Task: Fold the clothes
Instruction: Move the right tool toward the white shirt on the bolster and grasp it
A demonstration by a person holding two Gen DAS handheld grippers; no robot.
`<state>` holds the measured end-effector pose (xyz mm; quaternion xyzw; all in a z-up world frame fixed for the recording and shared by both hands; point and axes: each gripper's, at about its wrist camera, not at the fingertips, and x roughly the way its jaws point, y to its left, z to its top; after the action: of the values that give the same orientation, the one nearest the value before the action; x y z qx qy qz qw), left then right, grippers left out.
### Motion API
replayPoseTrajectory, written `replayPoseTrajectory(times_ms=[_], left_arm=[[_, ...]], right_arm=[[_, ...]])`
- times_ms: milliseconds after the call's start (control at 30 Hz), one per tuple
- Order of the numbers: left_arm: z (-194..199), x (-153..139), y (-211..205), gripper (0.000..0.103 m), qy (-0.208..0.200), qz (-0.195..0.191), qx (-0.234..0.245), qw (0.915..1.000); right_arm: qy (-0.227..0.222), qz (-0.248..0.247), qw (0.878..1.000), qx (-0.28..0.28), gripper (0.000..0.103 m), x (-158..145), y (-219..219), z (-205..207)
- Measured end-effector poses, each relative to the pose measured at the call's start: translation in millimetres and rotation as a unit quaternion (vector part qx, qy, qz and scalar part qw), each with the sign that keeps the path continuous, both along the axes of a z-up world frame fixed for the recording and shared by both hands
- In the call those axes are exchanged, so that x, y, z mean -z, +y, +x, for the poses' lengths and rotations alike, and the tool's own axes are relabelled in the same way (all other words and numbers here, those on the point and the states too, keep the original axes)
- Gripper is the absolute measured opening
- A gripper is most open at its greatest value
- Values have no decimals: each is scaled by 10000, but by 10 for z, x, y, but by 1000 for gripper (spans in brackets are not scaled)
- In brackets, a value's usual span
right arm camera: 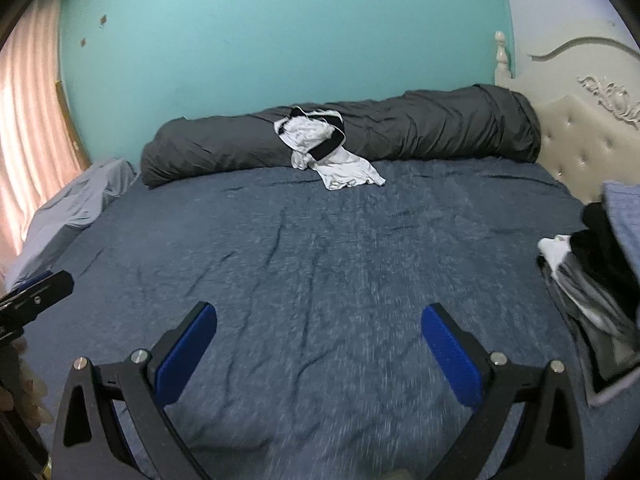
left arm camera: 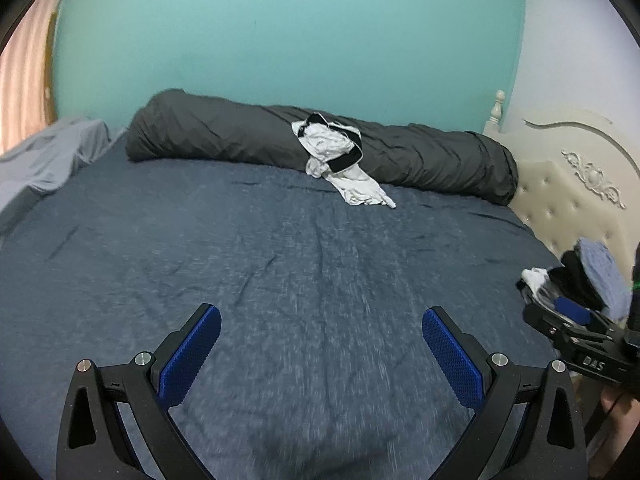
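Note:
A crumpled white garment with black trim (left arm camera: 340, 160) lies across the rolled dark grey duvet (left arm camera: 224, 132) at the far side of the bed; it also shows in the right wrist view (right arm camera: 324, 148). My left gripper (left arm camera: 320, 320) is open and empty, low over the blue bedsheet (left arm camera: 280, 260), far from the garment. My right gripper (right arm camera: 318, 318) is open and empty too, over the same sheet (right arm camera: 320, 248). The right gripper shows at the right edge of the left wrist view (left arm camera: 576, 316). The left gripper's tip shows at the left edge of the right wrist view (right arm camera: 40, 292).
A stack of folded clothes (right arm camera: 600, 272) in black, white, grey and blue sits at the bed's right edge, also in the left wrist view (left arm camera: 592, 280). A light grey sheet (left arm camera: 44, 160) is bunched at the left. A cream headboard (left arm camera: 580, 184) stands right, a teal wall behind.

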<state>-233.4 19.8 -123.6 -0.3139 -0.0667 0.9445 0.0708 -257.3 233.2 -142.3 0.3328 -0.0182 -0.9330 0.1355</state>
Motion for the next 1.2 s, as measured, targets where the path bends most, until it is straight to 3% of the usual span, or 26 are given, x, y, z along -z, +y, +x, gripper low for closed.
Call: replayPoseTrajectory(times_ms=[200, 400, 767, 1200], left_arm=[[-878, 441, 19, 103, -221, 184, -48, 9996], [-1617, 771, -51, 103, -599, 430, -58, 9973], [-2456, 930, -158, 103, -1120, 634, -181, 9915], [-3398, 1437, -567, 103, -1683, 923, -657, 9792]], right_arm=[[-145, -76, 9998, 82, 103, 436, -22, -1015], [-354, -100, 9993, 47, 103, 741, -63, -1768], [-1024, -321, 9942, -42, 103, 930, -340, -2892], [-1396, -84, 9901, 109, 103, 1332, -765, -4484]])
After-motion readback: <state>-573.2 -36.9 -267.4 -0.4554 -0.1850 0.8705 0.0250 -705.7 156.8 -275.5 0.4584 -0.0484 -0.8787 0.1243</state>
